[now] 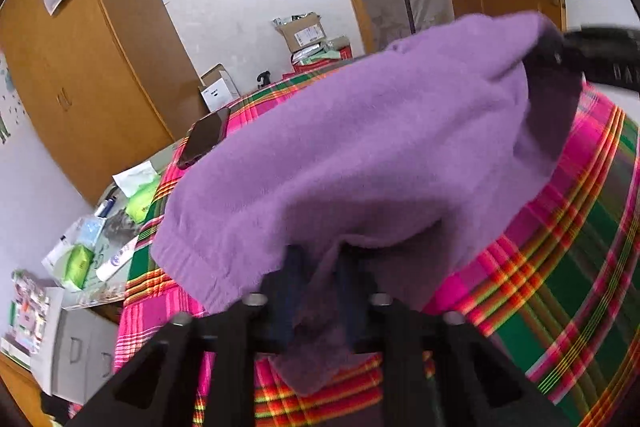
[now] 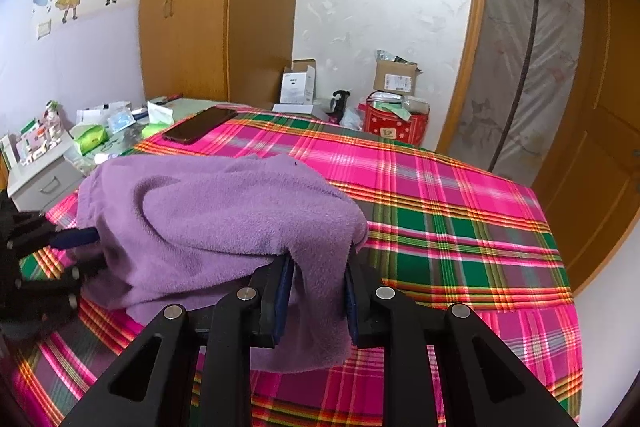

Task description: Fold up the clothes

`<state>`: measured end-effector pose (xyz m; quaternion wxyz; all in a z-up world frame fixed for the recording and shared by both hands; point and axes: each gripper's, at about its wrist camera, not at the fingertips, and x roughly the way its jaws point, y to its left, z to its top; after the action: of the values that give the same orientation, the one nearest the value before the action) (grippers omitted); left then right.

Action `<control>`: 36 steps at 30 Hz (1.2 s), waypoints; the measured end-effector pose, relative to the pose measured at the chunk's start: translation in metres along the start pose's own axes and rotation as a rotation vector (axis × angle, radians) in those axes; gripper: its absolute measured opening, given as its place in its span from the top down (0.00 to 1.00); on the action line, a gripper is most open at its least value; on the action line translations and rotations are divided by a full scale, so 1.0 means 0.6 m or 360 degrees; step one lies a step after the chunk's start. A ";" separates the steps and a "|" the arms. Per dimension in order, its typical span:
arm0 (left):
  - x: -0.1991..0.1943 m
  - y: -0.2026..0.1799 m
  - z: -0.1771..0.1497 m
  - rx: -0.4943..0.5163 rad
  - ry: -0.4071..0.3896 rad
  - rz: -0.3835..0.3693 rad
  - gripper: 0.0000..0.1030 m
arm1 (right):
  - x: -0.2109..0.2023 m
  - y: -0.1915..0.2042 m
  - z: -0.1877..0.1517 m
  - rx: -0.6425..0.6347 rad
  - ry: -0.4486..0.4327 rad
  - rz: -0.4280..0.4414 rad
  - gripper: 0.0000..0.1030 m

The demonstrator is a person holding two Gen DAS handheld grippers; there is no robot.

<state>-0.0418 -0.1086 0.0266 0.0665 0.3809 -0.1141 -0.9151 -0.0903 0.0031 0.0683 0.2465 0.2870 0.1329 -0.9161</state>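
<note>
We hold a purple fleece garment [image 2: 224, 223] above a bed covered with a bright plaid sheet [image 2: 452, 211] of pink, green and orange. The garment hangs between our two tools and its lower folds come near the sheet; whether they touch it we cannot tell.

The right gripper [image 2: 318, 291] is clenched on one edge of the garment: the cloth passes between the two dark blue pads and a flap hangs down below them. The left gripper [image 1: 316, 291] is also closed on the cloth. In its own view a bunch of purple fabric sits between its pads and a tail of it falls under the jaws. In the right wrist view the left gripper appears at the left border, with one blue finger [image 2: 76, 238] going into the side of the garment. In the left wrist view the right gripper shows as a black piece at the upper right, holding the far corner of the garment.

A dark phone [image 2: 200, 130] lies on the far corner of the bed. Beside the bed stands a small white cabinet [image 2: 38, 183] with packets and tissues on it. Behind it is a wooden wardrobe [image 2: 188, 7], and cardboard boxes [image 2: 394, 77] stand near the wall.
</note>
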 end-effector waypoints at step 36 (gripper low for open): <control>-0.089 0.181 0.099 -0.0664 -0.0431 -0.0034 0.94 | -0.025 -0.015 -0.045 0.0128 -0.0029 -0.0016 0.95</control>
<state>-0.0430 -0.1929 0.1316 0.1182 0.2339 0.0735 -0.9622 -0.0719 0.0264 0.0566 0.2315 0.2876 0.0951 -0.9245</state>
